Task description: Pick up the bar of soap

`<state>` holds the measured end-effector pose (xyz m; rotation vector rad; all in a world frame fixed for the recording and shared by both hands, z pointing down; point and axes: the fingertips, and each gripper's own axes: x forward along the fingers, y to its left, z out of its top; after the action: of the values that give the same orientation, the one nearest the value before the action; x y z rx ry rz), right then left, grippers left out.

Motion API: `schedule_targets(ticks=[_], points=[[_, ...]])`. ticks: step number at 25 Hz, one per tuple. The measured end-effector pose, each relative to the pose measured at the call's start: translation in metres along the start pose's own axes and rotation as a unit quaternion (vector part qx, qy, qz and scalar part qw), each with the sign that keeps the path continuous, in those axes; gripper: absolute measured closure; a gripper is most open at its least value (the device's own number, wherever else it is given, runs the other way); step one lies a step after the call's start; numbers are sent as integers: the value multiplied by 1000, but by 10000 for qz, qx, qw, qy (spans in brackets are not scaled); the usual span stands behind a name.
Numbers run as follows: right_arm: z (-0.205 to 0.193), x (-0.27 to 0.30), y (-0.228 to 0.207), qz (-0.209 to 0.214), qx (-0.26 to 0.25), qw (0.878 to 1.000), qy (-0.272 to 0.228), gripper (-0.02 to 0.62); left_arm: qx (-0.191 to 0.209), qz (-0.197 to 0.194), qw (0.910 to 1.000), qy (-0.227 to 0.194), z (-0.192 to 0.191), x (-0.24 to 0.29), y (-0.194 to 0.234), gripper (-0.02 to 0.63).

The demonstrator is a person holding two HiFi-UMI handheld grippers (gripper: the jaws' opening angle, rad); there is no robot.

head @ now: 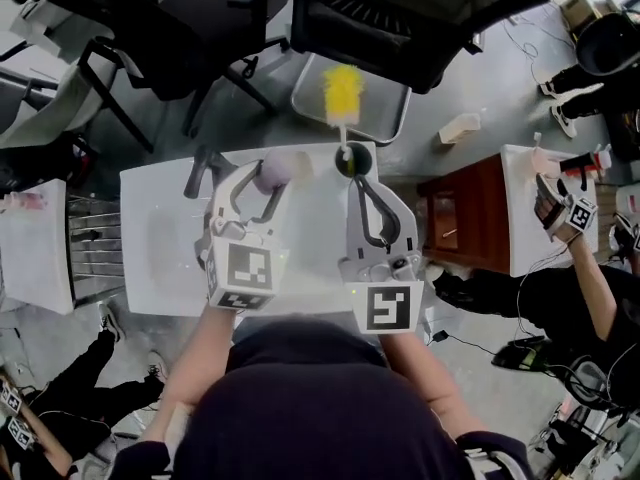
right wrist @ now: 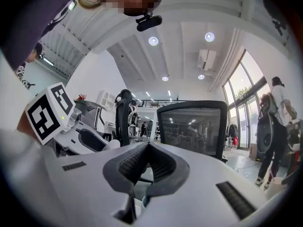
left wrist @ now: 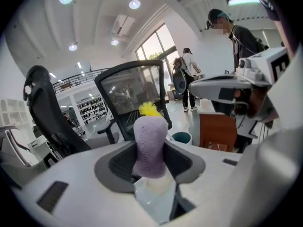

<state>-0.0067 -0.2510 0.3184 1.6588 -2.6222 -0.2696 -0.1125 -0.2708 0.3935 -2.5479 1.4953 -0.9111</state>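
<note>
The bar of soap [head: 272, 171] is pale lavender and oblong. My left gripper [head: 268, 180] is shut on it over the far part of the white table [head: 160, 238]. In the left gripper view the soap [left wrist: 150, 145] stands upright between the dark pads, and the left gripper [left wrist: 151, 164] points out level toward the room. My right gripper [head: 362, 190] is beside it on the right, its jaws shut with nothing between them. The right gripper view shows the right gripper [right wrist: 147, 150] with its pads pressed together.
A dark teal cup [head: 353, 158] holding a yellow-headed brush [head: 342, 93] stands at the table's far edge, just past the right gripper. Black office chairs [head: 400, 13] stand beyond. A red-brown cabinet [head: 470, 213] and another person's arm [head: 590, 268] are at the right.
</note>
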Motion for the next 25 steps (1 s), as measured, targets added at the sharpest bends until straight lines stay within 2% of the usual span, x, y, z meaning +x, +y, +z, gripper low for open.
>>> schedule_targets(ticks=[8, 15, 20, 25], points=[[31, -8, 7, 169, -148, 9994, -262, 578, -494, 496, 9935, -897, 31, -47, 5, 423], [54, -12, 7, 326, -236, 9976, -556, 578, -1132, 1203, 9734, -1591, 51, -88, 23, 424], [65, -21, 2, 359, -282, 9967, -667, 578, -1383, 1537, 9616, -1803, 58, -115, 32, 425], [77, -28, -4, 265, -335, 9960, -790, 578, -1388, 1775, 9550, -1928, 61, -136, 43, 425]])
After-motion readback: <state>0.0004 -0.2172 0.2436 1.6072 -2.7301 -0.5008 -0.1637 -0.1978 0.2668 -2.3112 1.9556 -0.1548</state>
